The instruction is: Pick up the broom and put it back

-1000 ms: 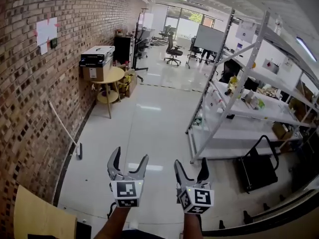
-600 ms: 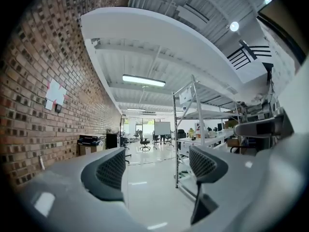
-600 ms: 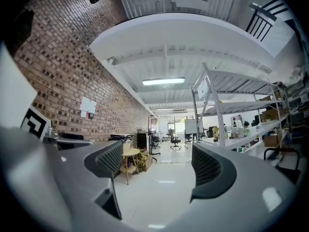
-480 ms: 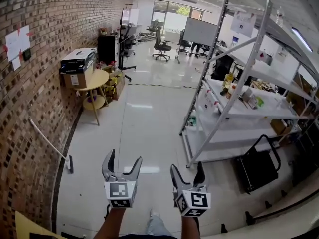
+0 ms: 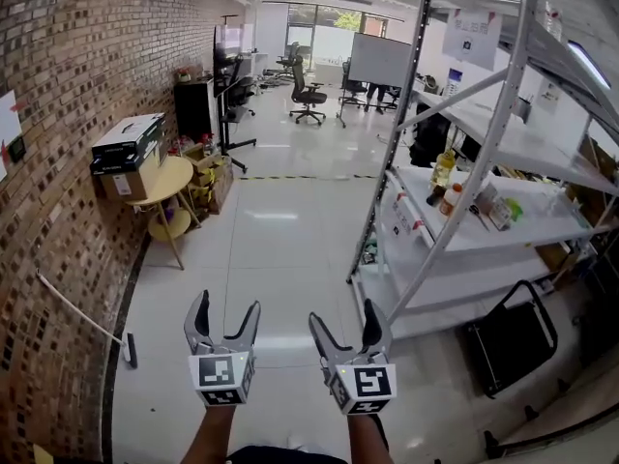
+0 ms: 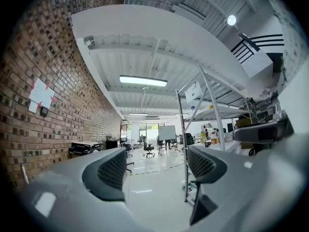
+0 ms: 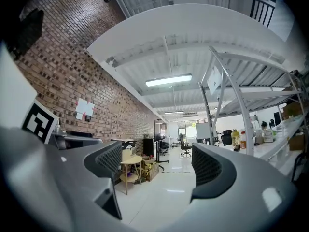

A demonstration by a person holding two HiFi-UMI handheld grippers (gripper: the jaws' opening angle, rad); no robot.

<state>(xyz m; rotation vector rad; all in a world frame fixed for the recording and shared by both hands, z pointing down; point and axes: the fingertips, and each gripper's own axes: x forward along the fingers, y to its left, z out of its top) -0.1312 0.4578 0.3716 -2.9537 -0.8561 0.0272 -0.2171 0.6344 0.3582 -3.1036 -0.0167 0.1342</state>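
The broom [image 5: 85, 315] leans against the brick wall at the left of the head view, with its pale handle slanting down to a dark head [image 5: 131, 350] on the floor. My left gripper [image 5: 226, 305] is held level over the white floor, right of the broom and well apart from it. Its jaws are closing slightly and have nothing between them. My right gripper [image 5: 345, 314] is beside it, open and empty. Both gripper views look down the corridor between wide jaws [image 6: 157, 170] [image 7: 157, 168].
A round wooden table [image 5: 166, 176] with stacked boxes [image 5: 124, 143] stands by the wall ahead of the broom. Tall metal shelving [image 5: 455, 211] runs along the right, with a black cart [image 5: 508, 332] at its near end. Office chairs [image 5: 308, 93] and a whiteboard [image 5: 372, 61] stand far down the room.
The view has moved forward along the corridor with both grippers. The broom, table and shelving have slid nearer and lower in the picture. Neither gripper has taken hold of anything.
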